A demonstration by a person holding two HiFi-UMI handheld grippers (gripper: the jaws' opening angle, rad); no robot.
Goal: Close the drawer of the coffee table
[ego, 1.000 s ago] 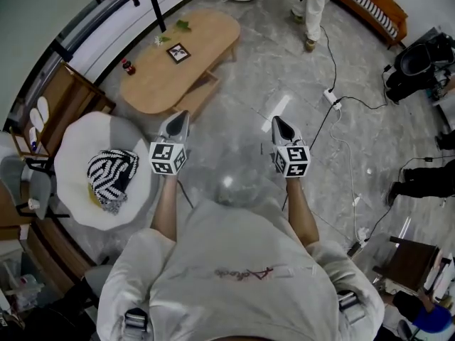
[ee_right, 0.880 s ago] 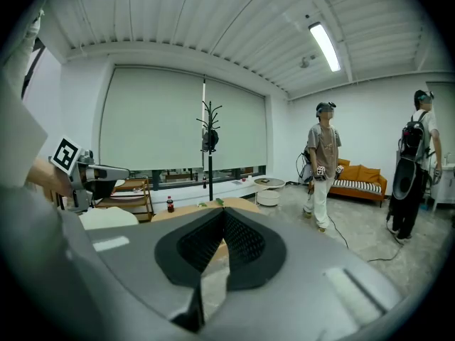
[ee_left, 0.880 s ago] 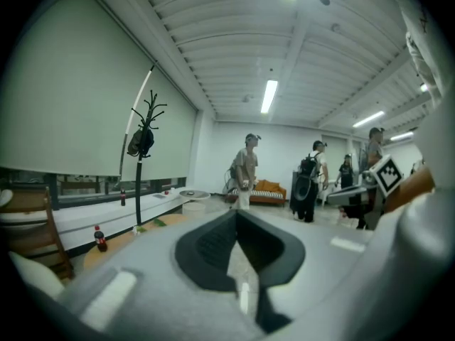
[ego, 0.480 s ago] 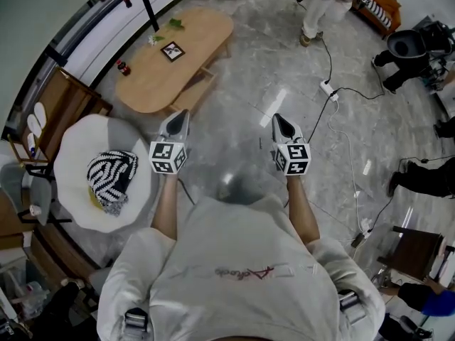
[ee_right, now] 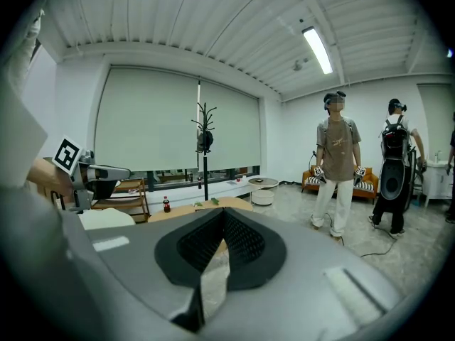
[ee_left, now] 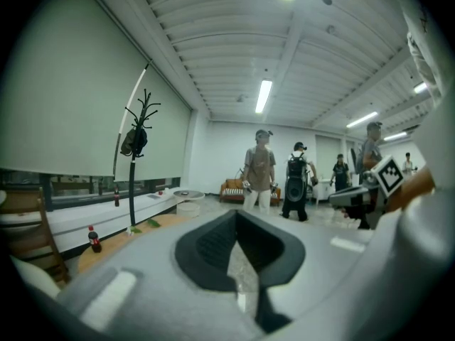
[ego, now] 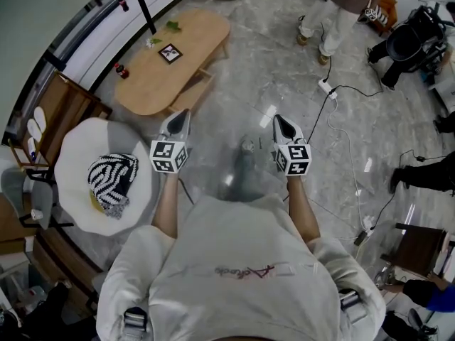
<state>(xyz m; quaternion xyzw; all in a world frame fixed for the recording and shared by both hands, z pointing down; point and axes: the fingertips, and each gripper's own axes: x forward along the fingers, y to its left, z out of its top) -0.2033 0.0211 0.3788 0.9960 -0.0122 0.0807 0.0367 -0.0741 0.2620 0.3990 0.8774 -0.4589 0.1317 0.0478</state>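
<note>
left claw (ego: 179, 119) and right claw (ego: 281, 124) still shut empty, no nearer the table (ego: 153, 77), so the drawer (ego: 193, 91) stays open

far ahead of the left fingers (ego: 178, 123), the drawer (ego: 199, 92) is too small to tell how far out it stands. in the left gripper view the left gripper (ee_left: 237, 226) hides the table (ee_left: 121, 241) but for a strip left of the fingers; in the right gripper view the right gripper (ee_right: 224, 222) hides all but its top edge. a person (ego: 335, 21) ahead of the right fingers (ego: 283, 128) is cut off by the top edge.
</note>
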